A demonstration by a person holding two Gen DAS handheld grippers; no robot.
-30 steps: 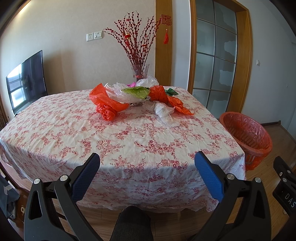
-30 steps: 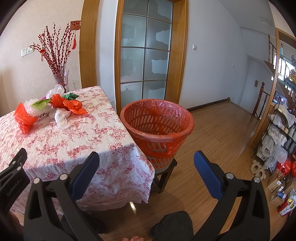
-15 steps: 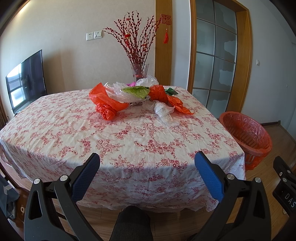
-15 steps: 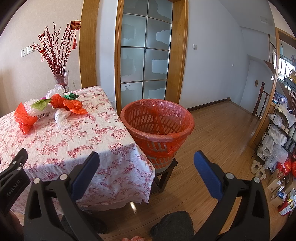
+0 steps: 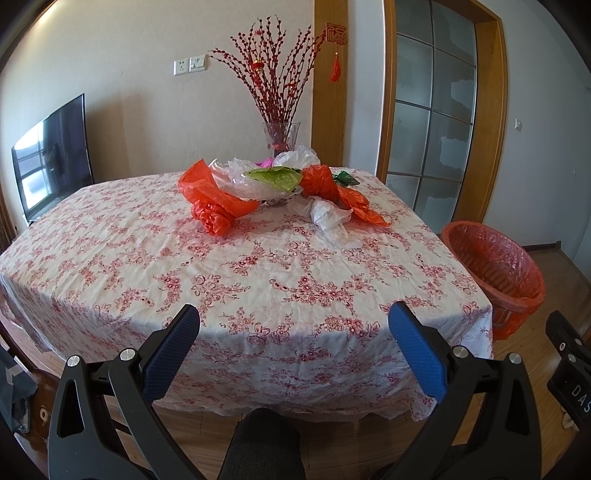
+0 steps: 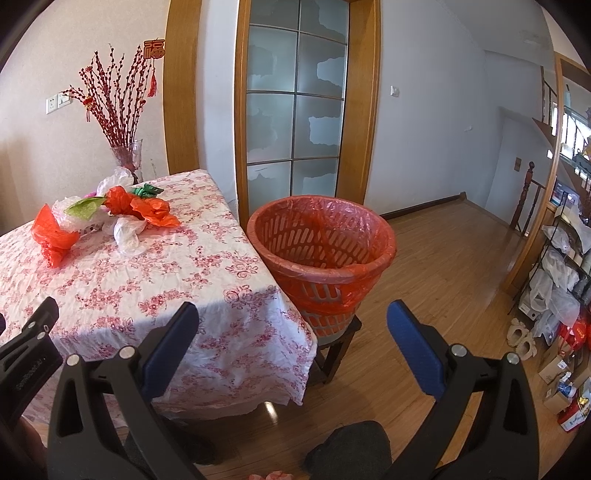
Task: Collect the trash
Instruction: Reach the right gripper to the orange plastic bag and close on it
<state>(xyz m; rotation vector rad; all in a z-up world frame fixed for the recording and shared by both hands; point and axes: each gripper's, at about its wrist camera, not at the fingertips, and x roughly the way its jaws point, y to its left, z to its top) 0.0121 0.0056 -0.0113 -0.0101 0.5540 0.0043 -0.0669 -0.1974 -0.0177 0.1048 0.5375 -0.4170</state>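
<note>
Collection not begun. Left claw [image 5: 293,325] and right claw [image 6: 291,321] both spread wide, empty. Crumpled bags [image 5: 280,192] heaped at table's [image 5: 258,280] 12 o'clock; lined basket [image 6: 320,240] at 3 o'clock. Next: reach to the heap, grip one bag

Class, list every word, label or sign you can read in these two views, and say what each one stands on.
"福": red hanging ornament on the wooden door frame.
"DAS", cut off by the picture's edge: label on the right gripper's body.
Pale lettering on the left gripper's body: too blurred to read.
Boxes on the floor: print too small to read.
</note>
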